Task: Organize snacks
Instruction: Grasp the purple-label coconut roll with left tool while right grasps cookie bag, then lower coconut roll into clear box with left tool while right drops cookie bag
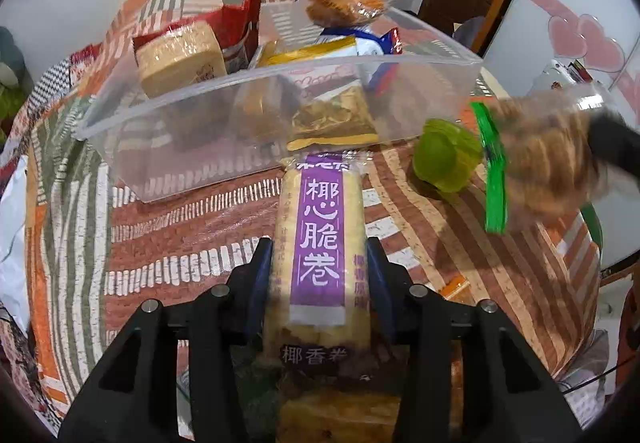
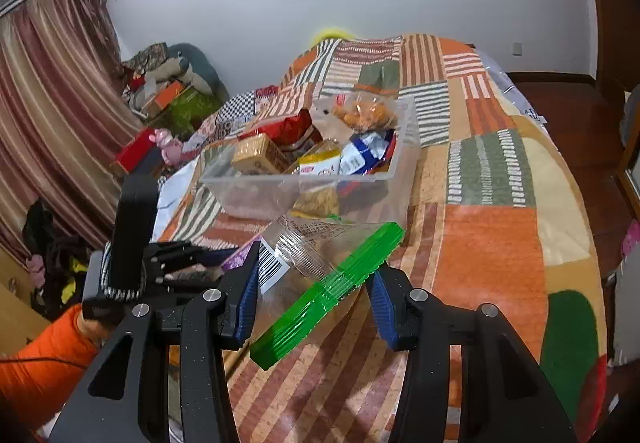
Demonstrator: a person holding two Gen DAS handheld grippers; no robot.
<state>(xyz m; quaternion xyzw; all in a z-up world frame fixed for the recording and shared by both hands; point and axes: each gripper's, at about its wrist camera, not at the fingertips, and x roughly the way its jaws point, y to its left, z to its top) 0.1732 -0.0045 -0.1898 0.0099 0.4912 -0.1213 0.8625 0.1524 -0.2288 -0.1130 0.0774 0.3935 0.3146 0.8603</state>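
Your left tongs [image 1: 320,275] are clenched on the purple-label roll pack [image 1: 320,243], lying on the bed quilt [image 1: 180,243] at 6 o'clock from the clear bin [image 1: 280,83]. Your right tongs [image 2: 312,295] grip a green-sealed clear bag [image 2: 320,283], lifted at 5 o'clock of the bin. Risk: both hands heading for the bin together, so the bag could snag the rim or the tongs collide. The green cup [image 1: 446,155] could get knocked.

Even indoor light, soft shadows; fisheye bends edges (dark corners); motion blur at left view's right.
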